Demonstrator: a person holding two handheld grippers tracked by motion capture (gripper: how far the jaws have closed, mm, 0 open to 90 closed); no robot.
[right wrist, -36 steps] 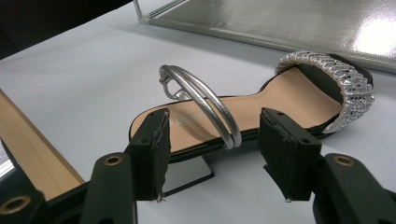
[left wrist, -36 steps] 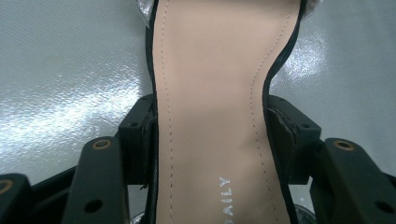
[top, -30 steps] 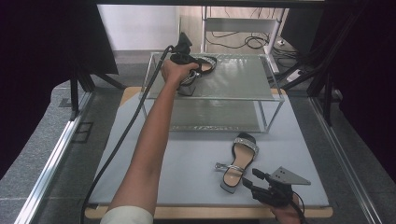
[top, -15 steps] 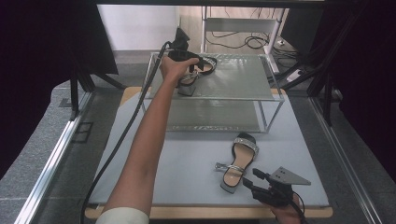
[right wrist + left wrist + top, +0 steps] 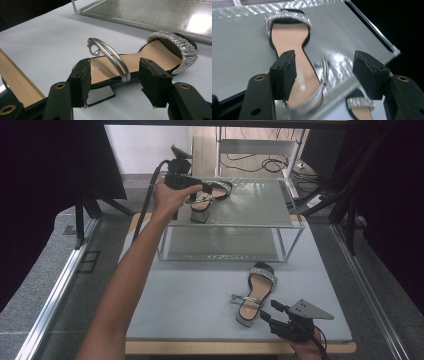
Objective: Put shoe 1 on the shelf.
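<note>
We find one sandal [image 5: 207, 196] on the rack's top shelf [image 5: 260, 202] near its left edge, left gripper [image 5: 324, 72] spread above it. Second sandal [image 5: 255, 294] lies on open mat [image 5: 190, 295]; right gripper [image 5: 113, 77] parted at its heel.

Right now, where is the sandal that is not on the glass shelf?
In the high view, the sandal lies on the grey mat, right of centre, in front of the glass shelf, just beyond the right gripper.

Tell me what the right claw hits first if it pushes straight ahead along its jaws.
Most likely the heel end of the sandal on the table: the right claw is open, its jaws either side of the heel block and silver ankle strap. The exact gap is unclear.
</note>
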